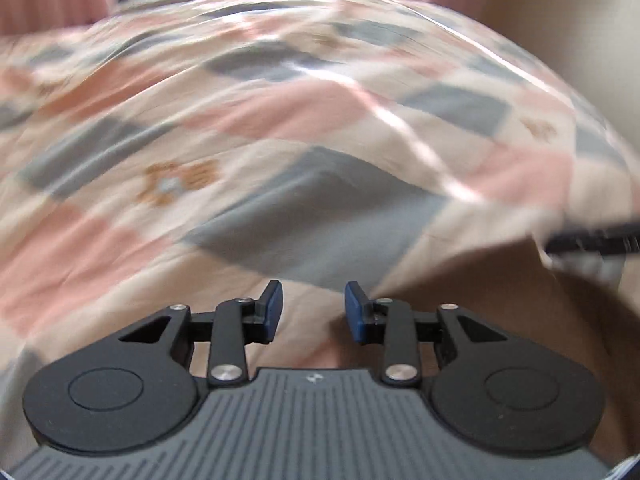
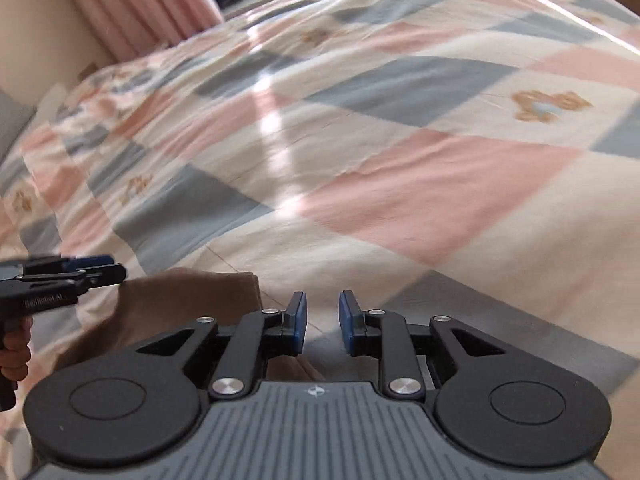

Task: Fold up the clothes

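Observation:
A brown garment [image 2: 180,304] lies on the checked quilt, close in front of both grippers; in the blurred left wrist view the brown garment [image 1: 480,284] fills the lower right. My left gripper [image 1: 314,310] is open, with nothing between its blue pads, over the quilt at the garment's left edge. My right gripper [image 2: 323,322] is open too, with a narrower gap, just right of the garment's corner. The left gripper [image 2: 114,268] also shows side-on at the left of the right wrist view, above the garment and held by a hand [image 2: 16,354].
The quilt [image 2: 420,184], in pink, grey-blue and cream squares, covers the whole bed. Pink curtains [image 2: 132,4] and a cream wall [image 2: 28,40] stand behind it. A dark blurred shape [image 1: 592,242] at the right edge of the left wrist view looks like the other gripper.

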